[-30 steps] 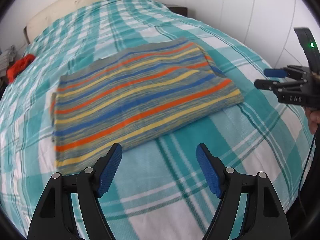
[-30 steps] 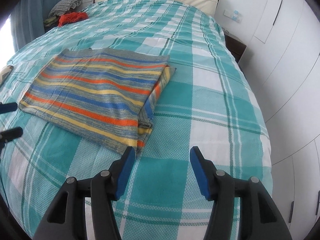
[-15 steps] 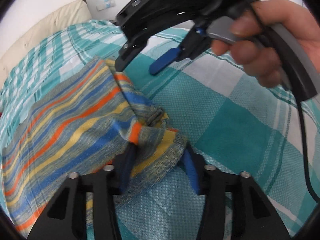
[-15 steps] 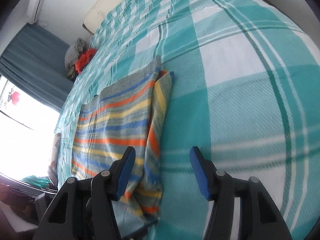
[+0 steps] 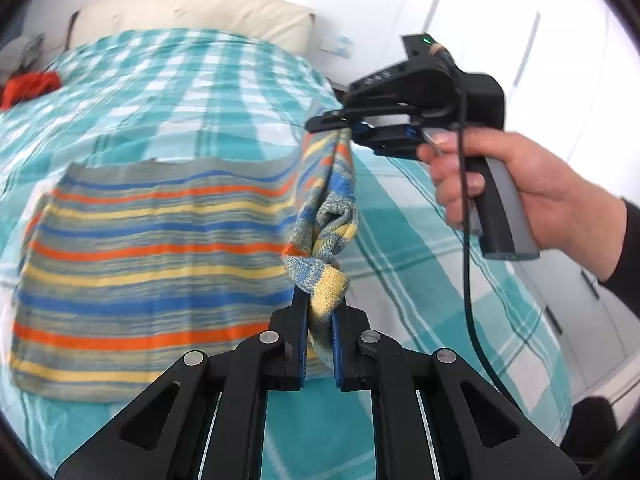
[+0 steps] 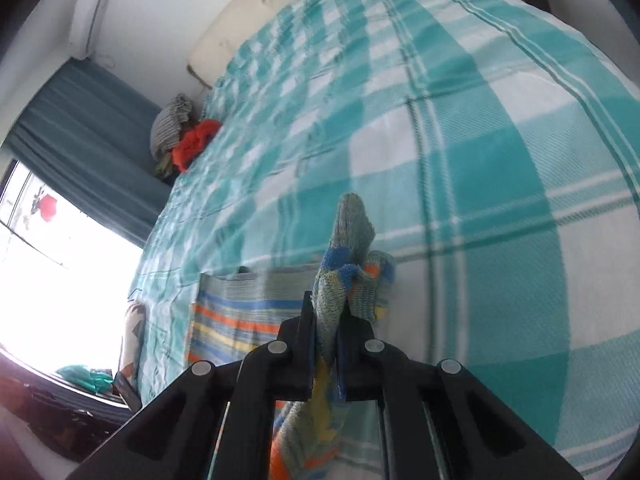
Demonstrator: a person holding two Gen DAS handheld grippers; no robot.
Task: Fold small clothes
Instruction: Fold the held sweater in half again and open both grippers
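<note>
Pinching the striped knit garment (image 5: pixel 160 248), left gripper (image 5: pixel 320 332) and right gripper (image 6: pixel 326 344) jaws bunch its edge.

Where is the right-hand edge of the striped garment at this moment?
In the left wrist view, the striped garment has its right edge lifted off the checked bedspread, pinched between the left gripper near the camera and the right gripper farther back.

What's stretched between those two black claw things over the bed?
In the left wrist view, the raised edge of the striped cloth spans from the left gripper to the right gripper; both are clamped on it.
</note>
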